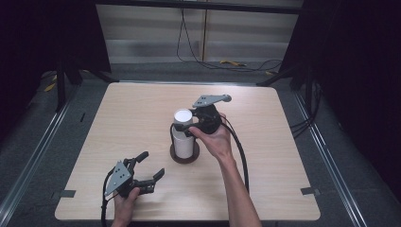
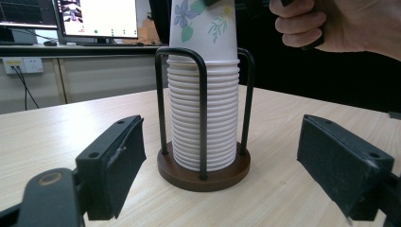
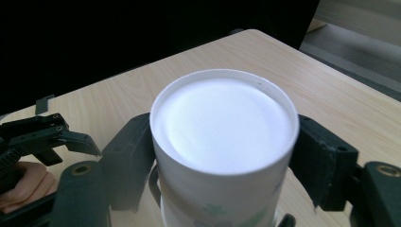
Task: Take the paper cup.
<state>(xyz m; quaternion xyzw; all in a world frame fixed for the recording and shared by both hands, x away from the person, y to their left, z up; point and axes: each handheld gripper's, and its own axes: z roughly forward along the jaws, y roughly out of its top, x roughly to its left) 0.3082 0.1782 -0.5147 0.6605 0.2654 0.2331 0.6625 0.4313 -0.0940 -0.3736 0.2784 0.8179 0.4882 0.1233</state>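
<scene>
a: where's the paper cup stack (image 1: 183, 135)?

b: mid-worktop (image 1: 142, 109), in its wire holder (image 1: 185, 155), edges well off all round.

a: right tongs (image 1: 189, 126)?

b: at three o'clock, clamped on the top cup (image 3: 224, 142).

a: left tongs (image 1: 150, 166)?

b: seven o'clock, spread wide, holding nothing, bare wood around.

table (image 1: 142, 109): open all round | obstacle: cup stack (image 1: 183, 135) in wire holder (image 2: 203, 109)
</scene>
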